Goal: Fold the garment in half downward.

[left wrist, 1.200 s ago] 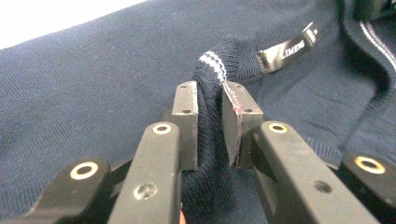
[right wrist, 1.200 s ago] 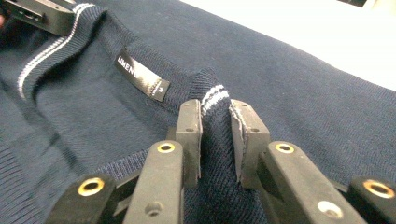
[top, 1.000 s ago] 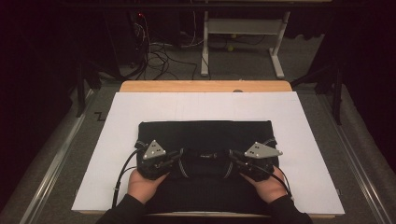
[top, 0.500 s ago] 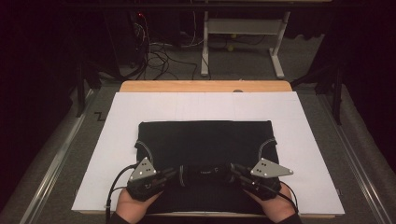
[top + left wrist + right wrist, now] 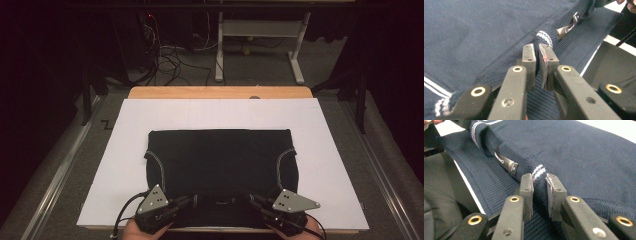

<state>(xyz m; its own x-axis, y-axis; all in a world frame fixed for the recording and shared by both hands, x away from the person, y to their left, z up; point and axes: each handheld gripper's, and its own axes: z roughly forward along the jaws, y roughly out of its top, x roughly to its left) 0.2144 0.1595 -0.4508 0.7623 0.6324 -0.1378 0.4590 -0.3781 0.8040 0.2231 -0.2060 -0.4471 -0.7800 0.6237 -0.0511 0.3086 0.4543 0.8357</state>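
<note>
A dark navy knit garment (image 5: 220, 160) lies flat on the white sheet (image 5: 125, 150), its striped collar at the near edge. My left gripper (image 5: 186, 201) holds the near edge left of centre. In the left gripper view, the left gripper (image 5: 537, 48) is pinched on the ribbed collar (image 5: 544, 37), with a woven label (image 5: 567, 28) beyond. My right gripper (image 5: 252, 200) holds the same edge right of centre. In the right gripper view, the right gripper (image 5: 539, 178) is clamped on the collar (image 5: 536, 173), beside the label (image 5: 506, 160).
The sheet covers a wooden table (image 5: 220, 92) and the garment's near edge reaches the table's front edge. Beyond the table, a white desk frame (image 5: 260, 45) and loose cables (image 5: 170, 60) sit on the floor. Metal rails (image 5: 60, 170) run along both sides.
Both grippers have moved toward the near edge of the table with the collar in them, drawing the garment's near part toward the person.
</note>
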